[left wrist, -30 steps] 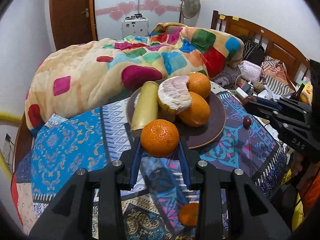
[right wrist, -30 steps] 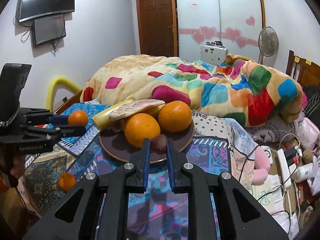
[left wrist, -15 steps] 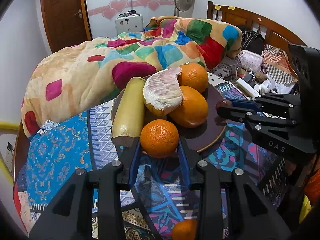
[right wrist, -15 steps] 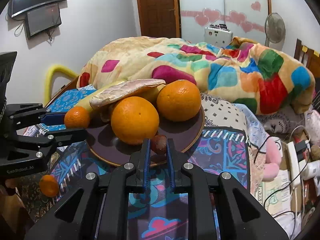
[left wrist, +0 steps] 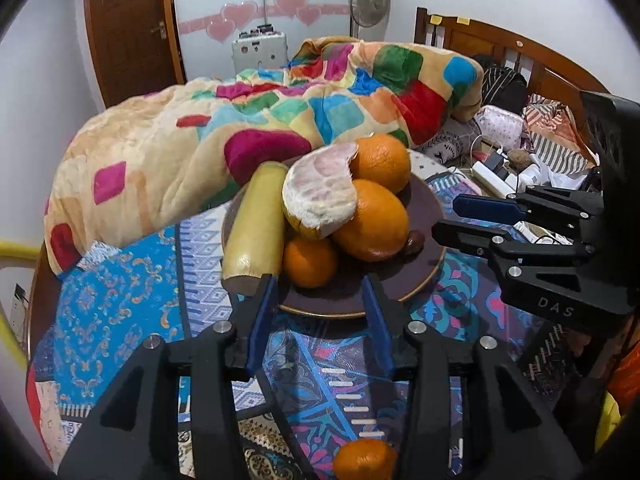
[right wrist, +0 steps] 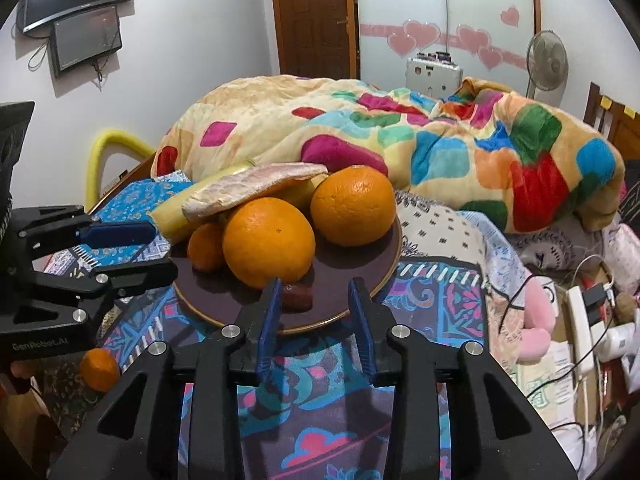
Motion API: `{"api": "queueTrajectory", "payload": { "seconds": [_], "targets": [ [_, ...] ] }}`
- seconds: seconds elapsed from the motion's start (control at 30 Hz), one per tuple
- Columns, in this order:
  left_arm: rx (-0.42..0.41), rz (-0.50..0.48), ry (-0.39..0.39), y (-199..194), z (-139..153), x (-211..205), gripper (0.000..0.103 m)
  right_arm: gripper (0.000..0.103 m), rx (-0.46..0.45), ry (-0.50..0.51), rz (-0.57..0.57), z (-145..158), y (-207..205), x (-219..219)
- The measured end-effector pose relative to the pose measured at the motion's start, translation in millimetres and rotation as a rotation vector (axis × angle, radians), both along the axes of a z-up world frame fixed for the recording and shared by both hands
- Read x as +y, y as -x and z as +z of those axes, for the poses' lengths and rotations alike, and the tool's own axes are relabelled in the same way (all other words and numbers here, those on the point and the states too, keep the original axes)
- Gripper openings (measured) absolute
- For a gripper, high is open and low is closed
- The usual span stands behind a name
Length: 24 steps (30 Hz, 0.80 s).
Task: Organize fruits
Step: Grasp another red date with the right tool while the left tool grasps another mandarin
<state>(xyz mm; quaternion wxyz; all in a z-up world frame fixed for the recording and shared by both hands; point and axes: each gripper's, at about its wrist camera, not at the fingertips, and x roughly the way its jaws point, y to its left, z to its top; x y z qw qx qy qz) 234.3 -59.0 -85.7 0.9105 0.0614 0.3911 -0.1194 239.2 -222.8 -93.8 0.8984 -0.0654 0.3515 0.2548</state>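
Both tongs hang wide apart at the brown plate (left wrist: 428,276), neither gripping anything. The left tongs (left wrist: 320,300) gape at the plate's near edge, and the small tangerine (left wrist: 310,262) sits on the plate just beyond their blue tips, tucked against the banana (left wrist: 256,224) and under the peeled pomelo wedge (left wrist: 320,196). The right tongs (right wrist: 314,300) stand open over the plate's rim, with the dark date (right wrist: 298,298) lying on the plate between their tips, close to the left pad and right beside the front orange (right wrist: 268,240). Behind it the second orange (right wrist: 354,206) rests toward the plate's far side. One more tangerine (left wrist: 364,460) lies off the plate on the patterned cloth (left wrist: 120,308), near the left tongs' body. The colourful blanket (right wrist: 400,136) is heaped behind the plate.
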Motion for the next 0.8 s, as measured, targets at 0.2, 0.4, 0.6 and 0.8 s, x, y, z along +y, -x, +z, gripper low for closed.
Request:
{"api": "queueTrajectory", "payload": {
  "seconds": [0.2, 0.4, 0.6, 0.8],
  "targets": [
    [-0.017, 0.016, 0.016, 20.7, 16.8, 4.8, 0.046, 0.034, -0.028, -0.043, -0.015, 19.8, 22.5, -14.0],
    [0.01, 0.039, 0.053, 45.8, 18.4, 11.3, 0.052, 0.034, -0.042, -0.053, -0.03, 29.2, 51.6, -24.4],
    [0.066, 0.046, 0.047, 68.3, 0.0, 13.0, 0.055, 0.034, -0.019, -0.089, -0.049, 24.6, 78.4, -37.8],
    [0.134, 0.043, 0.052, 83.6, -25.7, 12.6, 0.055, 0.034, 0.015, -0.065, -0.074, 9.1, 95.4, -47.9]
  ]
}}
